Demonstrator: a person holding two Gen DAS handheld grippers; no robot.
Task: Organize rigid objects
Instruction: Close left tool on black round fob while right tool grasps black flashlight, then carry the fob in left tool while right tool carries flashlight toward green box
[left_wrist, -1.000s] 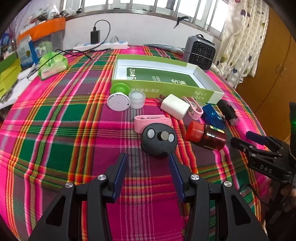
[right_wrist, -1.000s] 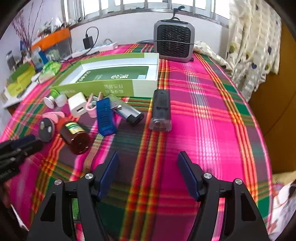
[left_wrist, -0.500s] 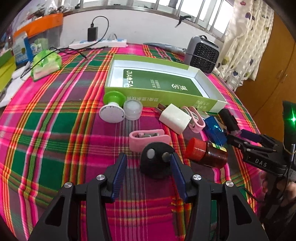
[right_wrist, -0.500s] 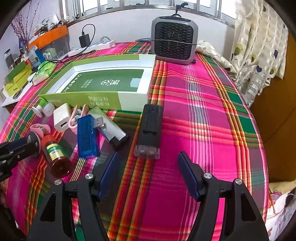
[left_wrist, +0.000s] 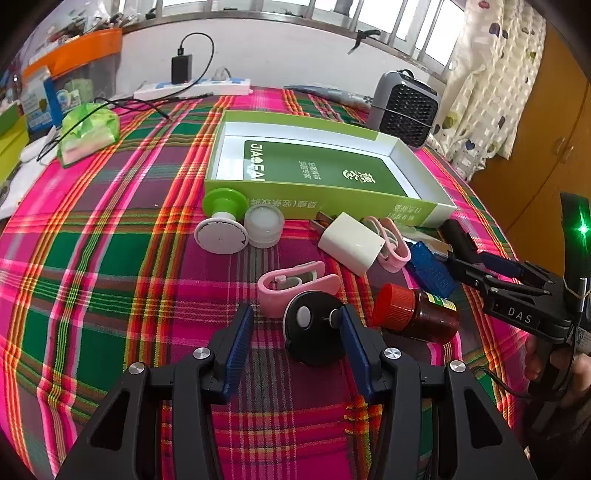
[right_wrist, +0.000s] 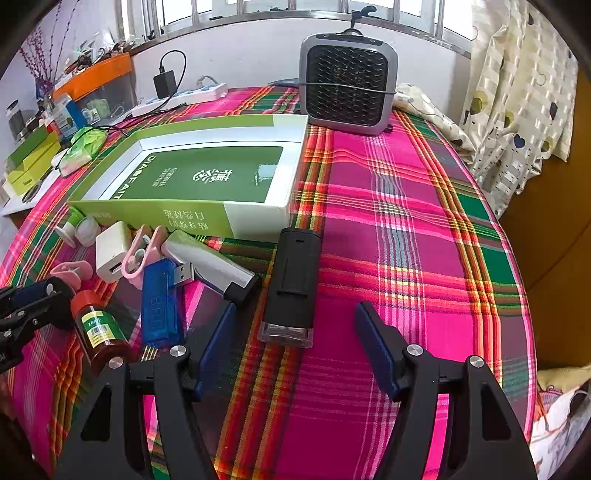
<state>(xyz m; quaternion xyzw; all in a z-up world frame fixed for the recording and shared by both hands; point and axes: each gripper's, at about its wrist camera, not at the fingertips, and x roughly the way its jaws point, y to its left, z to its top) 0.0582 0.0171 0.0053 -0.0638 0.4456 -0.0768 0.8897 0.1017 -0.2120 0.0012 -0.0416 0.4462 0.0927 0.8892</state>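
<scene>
Left gripper (left_wrist: 295, 325) spread wide around black round disc (left_wrist: 312, 334): matte, with a white oval button and small knob, on plaid cloth (left_wrist: 110, 266) beside pink clip (left_wrist: 295, 282) and red-capped bottle (left_wrist: 413, 315). Right gripper (right_wrist: 295, 332) wide, nothing held, straddling black flashlight (right_wrist: 291, 284).

Both scenes are viewed low over the plaid tablecloth (left_wrist: 92, 266) — each along its own gripper's fingers, close to the clutter. The green box (left_wrist: 325, 173) and red-capped bottle (right_wrist: 98, 328) are shared — centre-right in the left view, lower left in the right.
</scene>
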